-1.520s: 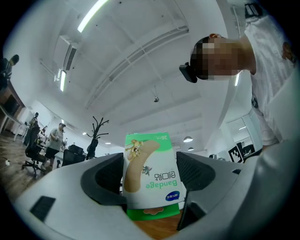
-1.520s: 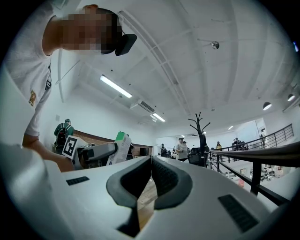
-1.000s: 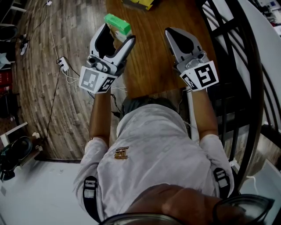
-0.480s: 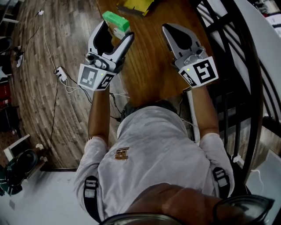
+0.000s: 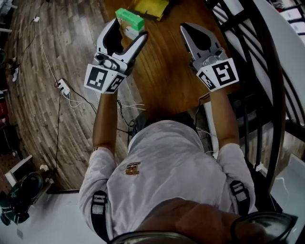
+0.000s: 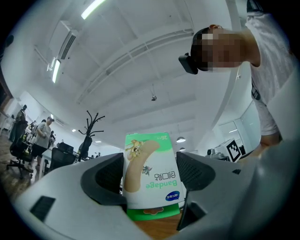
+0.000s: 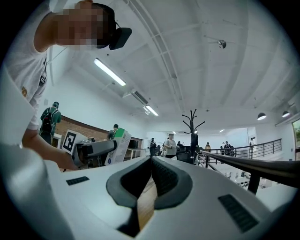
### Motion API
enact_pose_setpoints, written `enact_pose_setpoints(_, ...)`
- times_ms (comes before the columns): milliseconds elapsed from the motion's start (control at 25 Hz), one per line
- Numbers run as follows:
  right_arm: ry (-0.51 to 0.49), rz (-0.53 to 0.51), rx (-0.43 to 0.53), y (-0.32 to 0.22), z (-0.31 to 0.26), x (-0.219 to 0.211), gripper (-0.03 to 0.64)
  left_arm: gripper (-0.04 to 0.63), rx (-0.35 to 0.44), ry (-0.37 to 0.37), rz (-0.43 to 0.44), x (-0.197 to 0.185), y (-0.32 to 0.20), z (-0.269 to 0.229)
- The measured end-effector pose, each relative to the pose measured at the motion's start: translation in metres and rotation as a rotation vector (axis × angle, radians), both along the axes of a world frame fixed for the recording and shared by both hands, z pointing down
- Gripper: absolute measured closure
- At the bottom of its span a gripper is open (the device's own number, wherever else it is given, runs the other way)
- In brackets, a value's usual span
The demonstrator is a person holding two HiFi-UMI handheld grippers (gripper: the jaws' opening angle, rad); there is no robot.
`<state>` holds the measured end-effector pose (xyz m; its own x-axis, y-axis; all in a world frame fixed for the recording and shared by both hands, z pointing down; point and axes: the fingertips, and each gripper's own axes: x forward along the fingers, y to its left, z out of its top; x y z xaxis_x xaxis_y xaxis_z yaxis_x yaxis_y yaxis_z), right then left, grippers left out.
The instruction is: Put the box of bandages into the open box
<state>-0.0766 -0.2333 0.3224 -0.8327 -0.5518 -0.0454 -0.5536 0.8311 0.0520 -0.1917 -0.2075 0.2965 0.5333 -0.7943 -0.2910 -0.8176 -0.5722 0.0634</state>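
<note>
**Bandage box clamped in the left tool over the worktop**

Nearest in the head view is the person's pale shirt (image 5: 167, 176), with both bare forearms reaching forward over the near edge of the brown wooden worktop (image 5: 167, 71). Each hand holds a tool with a marker cube at its rear.

The left tool (image 5: 127, 29) is over the worktop's left side, close to its edge. Its jaws are closed on the bandage box (image 6: 151, 173), one pad pressed to each side. The left gripper view shows the box as white and green, with a plaster drawing and the word "Bandage" reading upside down. A strip of wood shows just under it; whether the box touches the wood I cannot tell. From above, the green end of the box sticks out past the jaw tips.

The right tool (image 5: 193, 28) is level with the left one and well apart from it, over the worktop's right side. Its jaws are together at the tips and hold nothing; only wood shows through the slit lower down. The right gripper view also shows the left tool and the box off to its left.

Beyond the box, at the worktop's far edge, lies a yellow object (image 5: 150, 7), cut off by the frame. A plank floor (image 5: 43, 119) with a power strip (image 5: 62, 87) and cables lies left of the worktop, and a dark railing (image 5: 257, 71) curves past on the right.
</note>
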Motion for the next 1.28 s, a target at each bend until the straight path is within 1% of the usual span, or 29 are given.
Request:
enact_pose_setpoints(80, 0.022, 0.008, -0.006, -0.005, 0.009, 0.002, 0.584, 0.227, -0.01, -0.014, 0.015, 0.004, -0.006, 0.008)
enact_pose_setpoints(240, 0.047, 0.013, -0.022, -0.03, 0.026, 0.03, 0.584, 0.226, -0.037, -0.058, 0.041, 0.04, -0.031, 0.024)
enact_pose_setpoints(400, 0.051, 0.0, -0.007, -0.03, -0.003, 0.025, 0.584, 0.227, -0.043, -0.105, 0.034, 0.038, -0.033, -0.001)
enact_pose_setpoints(440, 0.052, -0.001, -0.008, -0.037, -0.006, 0.026, 0.584, 0.227, -0.046, -0.113, 0.032, 0.039, -0.04, -0.004)
enact_pose_setpoints(520, 0.055, -0.001, -0.02, -0.063, 0.007, 0.038, 0.584, 0.227, -0.062, -0.135, 0.03, 0.051, -0.068, 0.009)
enact_pose_setpoints(600, 0.055, -0.005, -0.039, -0.086, 0.03, 0.051, 0.584, 0.227, -0.085, -0.172, 0.028, 0.065, -0.095, 0.031)
enact_pose_setpoints(680, 0.055, -0.008, -0.051, -0.094, 0.042, 0.057, 0.584, 0.227, -0.104, -0.216, 0.03, 0.071, -0.108, 0.045)
enact_pose_setpoints(960, 0.096, -0.013, -0.058, -0.094, 0.05, 0.05, 0.584, 0.227, -0.127, -0.365, 0.067, 0.067, -0.128, 0.059)
enact_pose_setpoints(1120, 0.127, -0.007, -0.062, -0.09, 0.052, 0.044, 0.584, 0.227, -0.142, -0.436, 0.088, 0.065, -0.134, 0.063)
enact_pose_setpoints(1280, 0.155, -0.007, -0.07, -0.092, 0.061, 0.046, 0.584, 0.227, -0.168, -0.519, 0.115, 0.072, -0.145, 0.079)
